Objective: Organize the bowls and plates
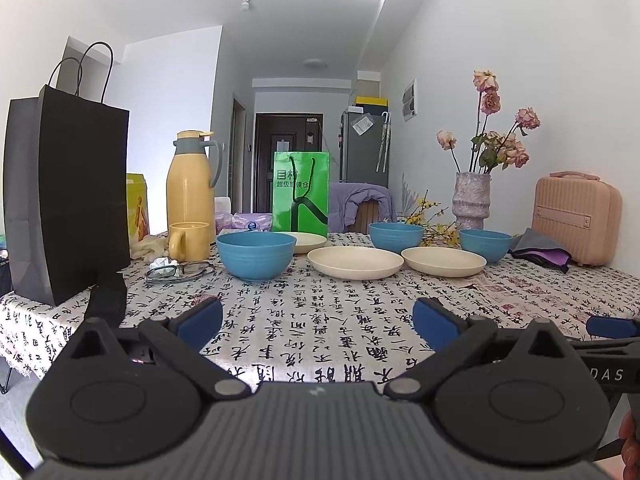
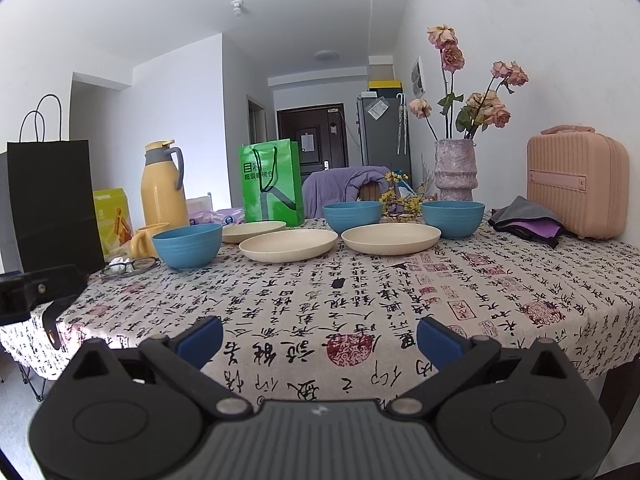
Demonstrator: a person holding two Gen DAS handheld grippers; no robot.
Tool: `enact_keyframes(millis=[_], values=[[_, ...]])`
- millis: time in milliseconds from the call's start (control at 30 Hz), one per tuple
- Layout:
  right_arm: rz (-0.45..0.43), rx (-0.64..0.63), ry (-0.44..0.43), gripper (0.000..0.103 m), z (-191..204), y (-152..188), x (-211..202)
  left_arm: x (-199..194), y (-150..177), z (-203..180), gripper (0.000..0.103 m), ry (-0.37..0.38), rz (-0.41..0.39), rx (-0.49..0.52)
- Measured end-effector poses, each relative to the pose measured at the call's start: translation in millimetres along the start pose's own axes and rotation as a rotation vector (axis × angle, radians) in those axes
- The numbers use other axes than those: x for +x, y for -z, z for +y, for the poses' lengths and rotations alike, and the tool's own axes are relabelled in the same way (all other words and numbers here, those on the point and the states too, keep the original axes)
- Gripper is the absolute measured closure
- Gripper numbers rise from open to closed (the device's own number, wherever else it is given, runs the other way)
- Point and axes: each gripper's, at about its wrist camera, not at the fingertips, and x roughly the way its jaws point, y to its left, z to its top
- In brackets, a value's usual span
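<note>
Both grippers held low over the near table edge, jaws spread, nothing gripped.

Left gripper (image 1: pixel 318 322) and right gripper (image 2: pixel 320 340) are seen with blue pads wide apart above the patterned tablecloth (image 2: pixel 360 300). Toward 12 o'clock, well apart from the jaws, three blue bowls are set: one at 11 o'clock (image 2: pixel 187 245), one centre back (image 2: pixel 352 215), one at 1 o'clock (image 2: pixel 453 218). Three cream plates lie between them: (image 2: pixel 289 245), (image 2: pixel 391 238), (image 2: pixel 254 231). At 10 o'clock a yellow flask (image 2: pixel 164 190), mug (image 2: pixel 144 242), glasses (image 2: pixel 130 267) and black bag (image 2: pixel 50 204) are noted; at 2 o'clock, a vase (image 2: pixel 455 170) and pink case (image 2: pixel 576 188).
</note>
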Motion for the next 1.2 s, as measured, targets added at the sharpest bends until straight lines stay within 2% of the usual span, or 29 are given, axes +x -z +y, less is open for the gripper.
enact_keyframes(millis=[467,1200], values=[[-0.033,-0.025,-0.007,0.000,4.2,-2.8,-2.1,-2.6,1.4,3.7,0.000,0.008,-0.005,-0.002],[-0.022,-0.027,-0.015,0.000,3.9,1.5,-0.4,-4.5,5.1,4.8,0.000,-0.004,0.003,0.004]])
